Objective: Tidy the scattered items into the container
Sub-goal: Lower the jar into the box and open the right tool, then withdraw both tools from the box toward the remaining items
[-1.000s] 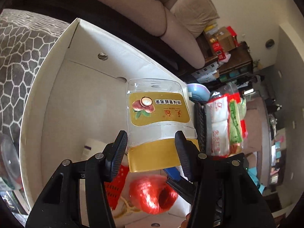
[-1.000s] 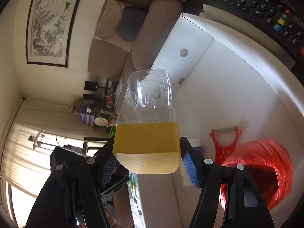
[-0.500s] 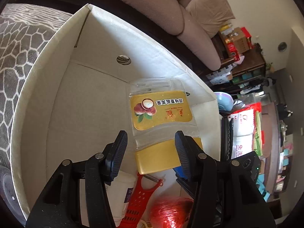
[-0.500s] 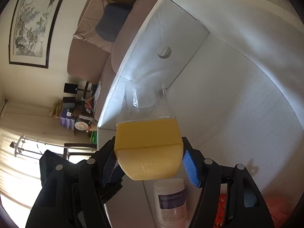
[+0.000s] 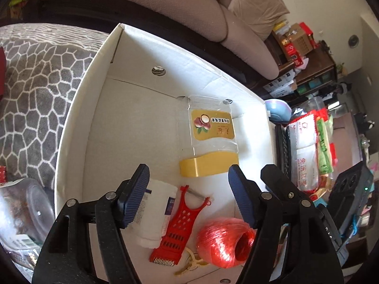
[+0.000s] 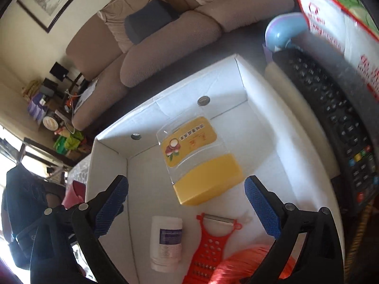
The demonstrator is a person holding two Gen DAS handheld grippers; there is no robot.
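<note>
Jaws of both grippers stand spread over the white cardboard box (image 5: 78,127) with nothing between them, and both pairs have just been opening: we see the left gripper (image 5: 189,194) with its dark ribbed pads parted wide, and the right gripper (image 6: 187,203) with its blue pads parted wider still. The clear plastic jar with a yellow lid and a yellow fruit label (image 5: 208,139) lies on its side on the box floor, free of every pad, its lid toward the cameras and its base near the far wall, closer to the box's far right corner in the left wrist view. Nearer the cameras, along the near edge of the box floor, we find a white cylindrical bottle with a purple-banded label (image 5: 155,215) lying down, a red plastic peeler-grater (image 5: 180,224) just beside it, and a ball of shiny red plastic string (image 5: 225,241) next to that; a pale yellow clip (image 5: 189,264) pokes out from under the grater and the ball. Outside the box, past its right wall, we see a long black remote control (image 6: 336,118), a blue bowl (image 6: 281,33) and red-and-white packets (image 5: 305,151) on the surface. To the left of the box lies a grey cloth with a white cell pattern (image 5: 30,94), and a clear plastic jar (image 5: 21,213) sits by the box's near left corner.
</note>
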